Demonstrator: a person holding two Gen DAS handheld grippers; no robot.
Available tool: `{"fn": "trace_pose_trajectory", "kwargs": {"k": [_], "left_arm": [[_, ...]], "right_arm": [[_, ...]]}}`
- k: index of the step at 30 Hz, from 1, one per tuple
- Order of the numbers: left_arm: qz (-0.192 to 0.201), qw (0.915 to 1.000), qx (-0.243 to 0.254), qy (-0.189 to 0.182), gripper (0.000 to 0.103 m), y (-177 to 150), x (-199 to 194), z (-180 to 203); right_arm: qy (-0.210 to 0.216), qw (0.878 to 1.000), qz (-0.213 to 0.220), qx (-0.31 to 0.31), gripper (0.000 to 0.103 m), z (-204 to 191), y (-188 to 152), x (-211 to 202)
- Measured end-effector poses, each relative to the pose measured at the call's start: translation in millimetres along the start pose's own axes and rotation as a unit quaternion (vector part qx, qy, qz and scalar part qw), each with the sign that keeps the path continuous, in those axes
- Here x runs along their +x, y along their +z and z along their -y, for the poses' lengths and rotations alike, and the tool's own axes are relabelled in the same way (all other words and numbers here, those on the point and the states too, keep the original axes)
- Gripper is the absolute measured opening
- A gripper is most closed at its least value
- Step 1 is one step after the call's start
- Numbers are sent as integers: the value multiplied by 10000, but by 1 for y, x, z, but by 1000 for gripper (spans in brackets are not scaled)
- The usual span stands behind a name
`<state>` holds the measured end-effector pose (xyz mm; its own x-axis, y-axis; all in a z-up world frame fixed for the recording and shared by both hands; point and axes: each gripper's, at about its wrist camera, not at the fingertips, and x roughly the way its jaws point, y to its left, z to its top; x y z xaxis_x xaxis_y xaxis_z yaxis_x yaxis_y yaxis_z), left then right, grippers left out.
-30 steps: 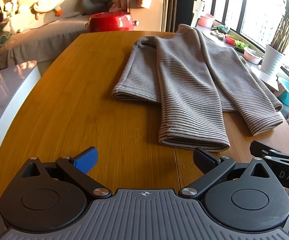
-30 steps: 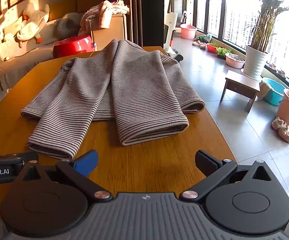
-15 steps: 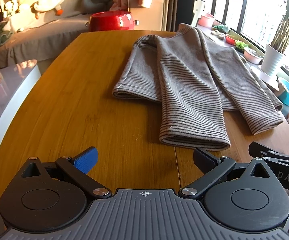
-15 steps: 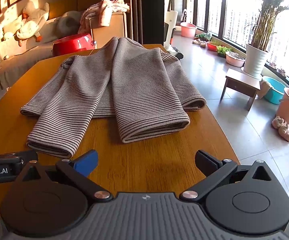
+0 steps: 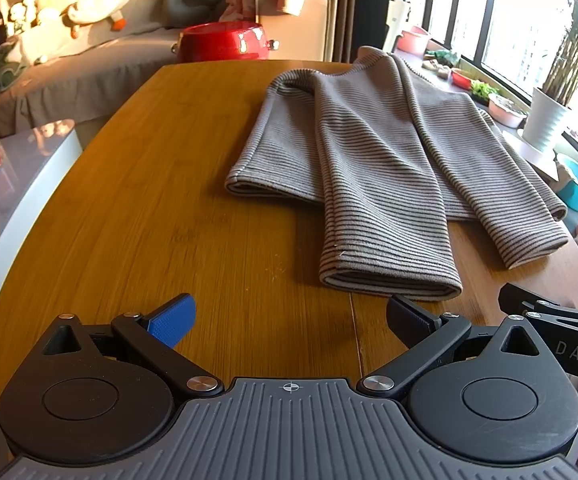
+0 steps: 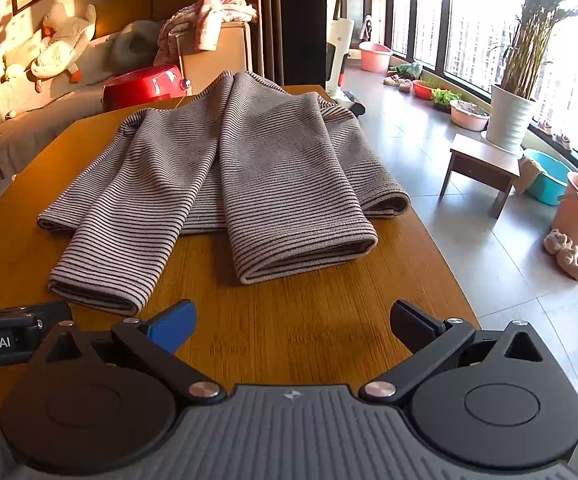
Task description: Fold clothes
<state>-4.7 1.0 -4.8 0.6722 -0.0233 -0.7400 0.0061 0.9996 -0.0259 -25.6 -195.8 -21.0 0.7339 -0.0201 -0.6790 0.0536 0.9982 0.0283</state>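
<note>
Nothing has moved much: striped sweater (image 5: 373,168) lies at twelve o'clock ahead of left gripper (image 5: 289,316) and right gripper (image 6: 291,320), both spread wide, empty.

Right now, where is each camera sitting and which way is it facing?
Left wrist: on the left gripper, low at the table's near edge, facing along the table at the striped sweater; its own open fingers show, and the right gripper at right.
Right wrist: on the right gripper, beside it, facing the same way; open fingers show, the left gripper at left.
Shared: sweater, table, red pot, potted plant.
</note>
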Motion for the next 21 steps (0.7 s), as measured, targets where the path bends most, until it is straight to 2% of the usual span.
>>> {"fn": "trace_pose_trajectory", "kwargs": {"k": [21], "left_arm": [[21, 10000, -52, -20, 103, 6, 5, -6]], "right_arm": [[8, 10000, -34, -57, 103, 0, 2, 7]]}}
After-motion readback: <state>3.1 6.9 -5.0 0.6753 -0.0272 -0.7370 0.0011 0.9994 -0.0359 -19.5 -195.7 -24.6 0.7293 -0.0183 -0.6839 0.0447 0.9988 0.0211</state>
